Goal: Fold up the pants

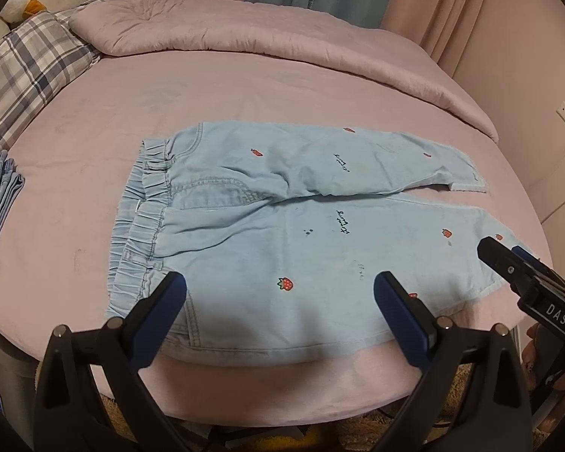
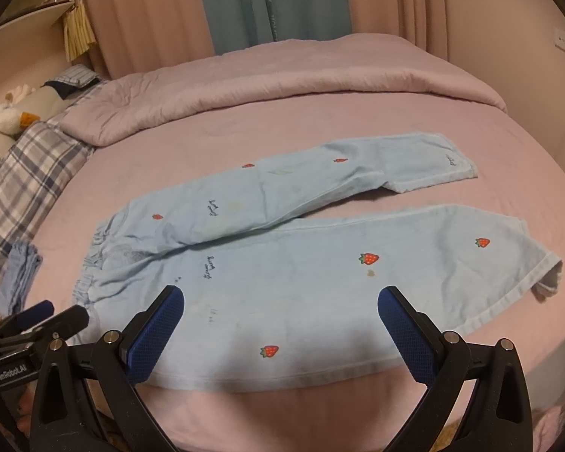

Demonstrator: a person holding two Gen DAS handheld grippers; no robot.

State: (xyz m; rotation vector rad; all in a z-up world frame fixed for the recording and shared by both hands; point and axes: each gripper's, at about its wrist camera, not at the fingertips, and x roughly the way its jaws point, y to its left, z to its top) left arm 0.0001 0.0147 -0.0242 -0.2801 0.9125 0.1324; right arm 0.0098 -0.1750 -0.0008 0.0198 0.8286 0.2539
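While the left wrist view shows the elastic waistband, the right wrist view shows both hems. 1 pair of pants (image 1: 293, 233) lies flat on the pink bed (image 1: 94, 120), waist left, 2 legs right. 2 grippers, left gripper (image 1: 280, 293) and right gripper (image 2: 280, 301), gape wide above the near edge, holding nothing.

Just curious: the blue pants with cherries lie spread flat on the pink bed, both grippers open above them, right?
Not cherries: the pants carry red strawberries, clearest in the right wrist view. The rest holds: spread on the pink bed, both grippers open.
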